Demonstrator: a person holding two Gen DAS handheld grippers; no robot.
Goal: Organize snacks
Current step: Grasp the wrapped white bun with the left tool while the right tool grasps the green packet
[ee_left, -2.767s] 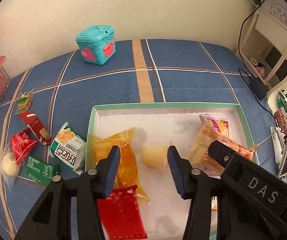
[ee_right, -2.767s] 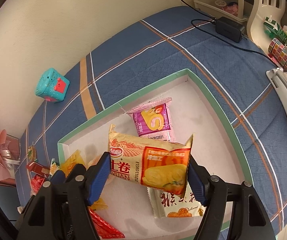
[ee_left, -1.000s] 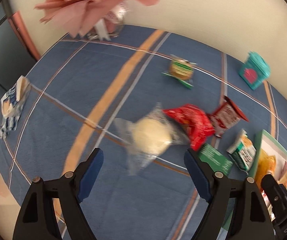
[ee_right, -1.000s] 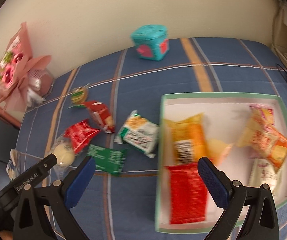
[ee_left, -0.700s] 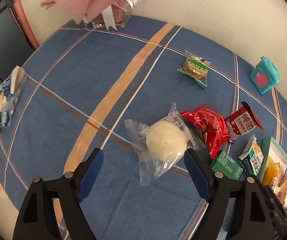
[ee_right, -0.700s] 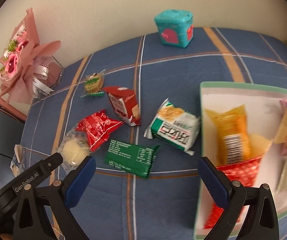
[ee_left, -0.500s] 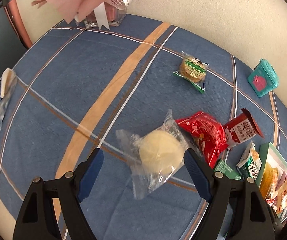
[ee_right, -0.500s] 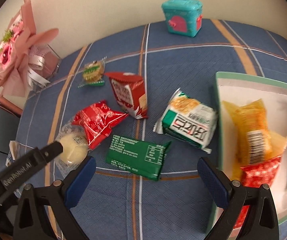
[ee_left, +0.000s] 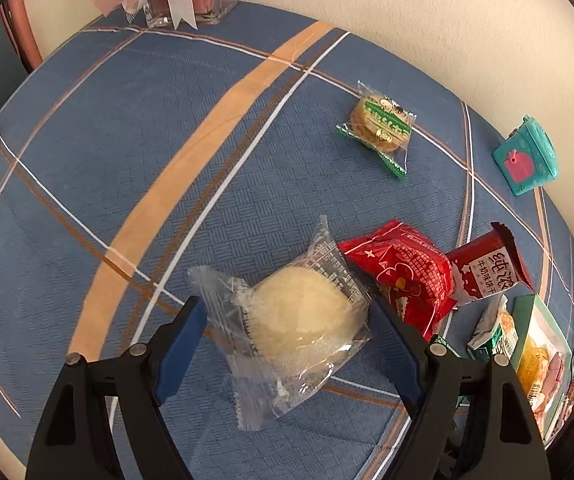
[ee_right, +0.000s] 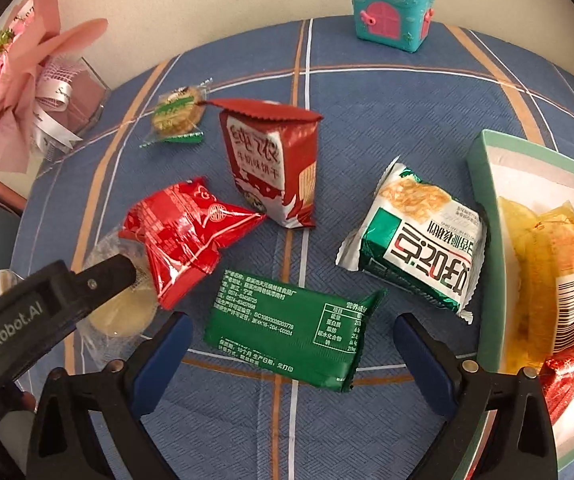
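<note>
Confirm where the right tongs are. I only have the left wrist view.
Observer: The right tongs are open above the flat dark green foil packet. It sits between the pads, and I see no contact.
Operator: Anything crowding that packet?
Observer: The green-and-white crimped snack packet lies close on its right, next to the mint-rimmed white box.
Operator: How do my left tongs look from there?
Observer: One finger of the left tongs crosses in front of the clear-wrapped pale round cake, right beside the crumpled red foil bag.
</note>
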